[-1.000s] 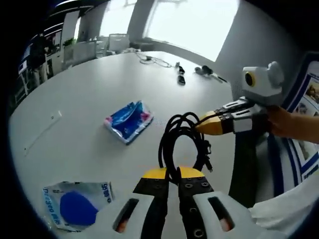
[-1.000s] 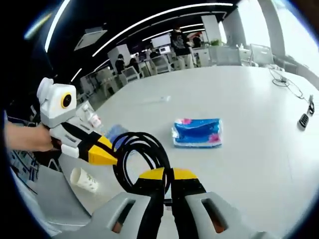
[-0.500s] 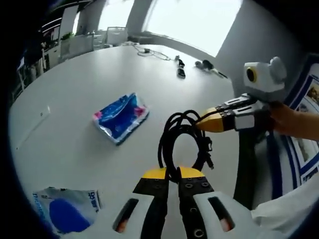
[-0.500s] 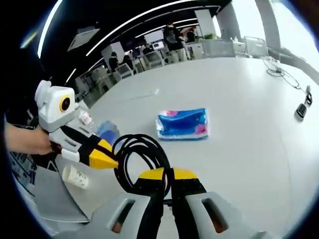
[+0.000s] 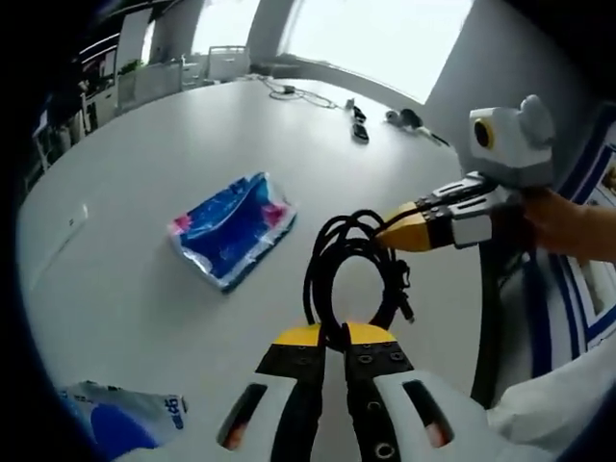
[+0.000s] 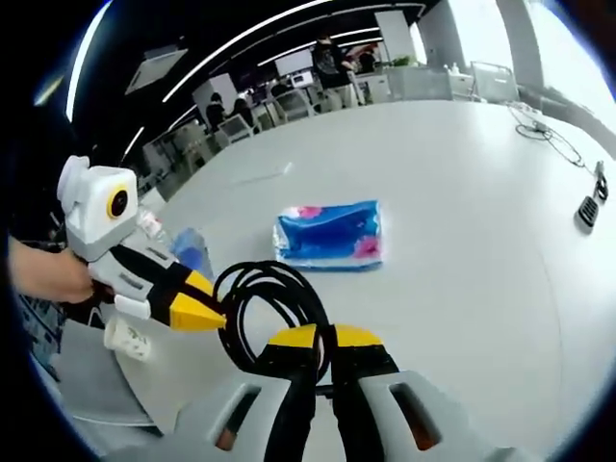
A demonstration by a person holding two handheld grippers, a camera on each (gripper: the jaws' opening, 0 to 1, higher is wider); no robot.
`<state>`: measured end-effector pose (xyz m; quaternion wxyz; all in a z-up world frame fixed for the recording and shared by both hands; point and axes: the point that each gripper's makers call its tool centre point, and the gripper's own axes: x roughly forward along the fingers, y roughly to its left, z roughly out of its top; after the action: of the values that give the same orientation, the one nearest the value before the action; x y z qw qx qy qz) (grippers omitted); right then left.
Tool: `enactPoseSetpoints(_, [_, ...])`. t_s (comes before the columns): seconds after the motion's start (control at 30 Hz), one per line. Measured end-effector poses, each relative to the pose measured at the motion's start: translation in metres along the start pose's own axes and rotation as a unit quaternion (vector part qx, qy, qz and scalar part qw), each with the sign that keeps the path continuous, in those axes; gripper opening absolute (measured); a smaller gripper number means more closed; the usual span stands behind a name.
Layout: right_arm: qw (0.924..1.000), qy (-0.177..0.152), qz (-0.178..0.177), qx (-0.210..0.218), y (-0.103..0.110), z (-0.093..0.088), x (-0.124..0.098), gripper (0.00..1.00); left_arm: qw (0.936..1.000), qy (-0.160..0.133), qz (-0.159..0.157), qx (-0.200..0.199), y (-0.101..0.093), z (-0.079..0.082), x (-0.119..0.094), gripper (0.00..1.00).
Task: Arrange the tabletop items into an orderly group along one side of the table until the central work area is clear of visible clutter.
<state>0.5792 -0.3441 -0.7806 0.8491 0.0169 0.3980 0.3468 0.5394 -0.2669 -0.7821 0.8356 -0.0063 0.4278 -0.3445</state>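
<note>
A coiled black cable (image 5: 322,274) hangs between both grippers above the white table (image 5: 135,164). My left gripper (image 5: 334,334) is shut on the coil's near loop. The right gripper (image 5: 390,231) reaches in from the right, its yellow tips shut on the coil's far side. In the right gripper view the cable (image 6: 255,289) loops up from my right gripper (image 6: 324,334), shut on it, with the left gripper (image 6: 212,318) pinching the coil from the left. A blue tissue pack (image 5: 229,229) lies flat on the table beyond the coil, also visible as the pack (image 6: 329,234).
A white-and-blue packet (image 5: 125,423) lies near the table edge. A paper cup (image 6: 130,339) lies on its side beside a blue packet (image 6: 190,248). Small black items (image 5: 358,125) and a thin cord (image 6: 544,135) sit at the far end. People and chairs (image 6: 327,72) stand beyond.
Both views have drifted slightly, so the tissue pack sits further left in each. Both grippers still hold the cable coil in the same way.
</note>
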Motion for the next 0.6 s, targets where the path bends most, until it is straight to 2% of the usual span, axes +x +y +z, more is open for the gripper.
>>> enactPoseSetpoints(0.23, [1.0, 0.007, 0.004, -0.002, -0.009, 0.001, 0.012, 0.0, 0.9999, 0.006, 0.009, -0.008, 0.007, 0.0, 0.011, 0.02])
enactPoseSetpoints(0.37, [0.9996, 0.023, 0.0, -0.016, -0.013, -0.007, 0.019, 0.0, 0.9998, 0.015, 0.009, -0.009, 0.008, -0.003, 0.018, 0.02])
enactPoseSetpoints(0.6, [0.9994, 0.029, -0.001, -0.018, -0.018, -0.01, 0.027, 0.0, 0.9996, 0.02, 0.012, -0.016, 0.012, -0.004, 0.023, 0.03])
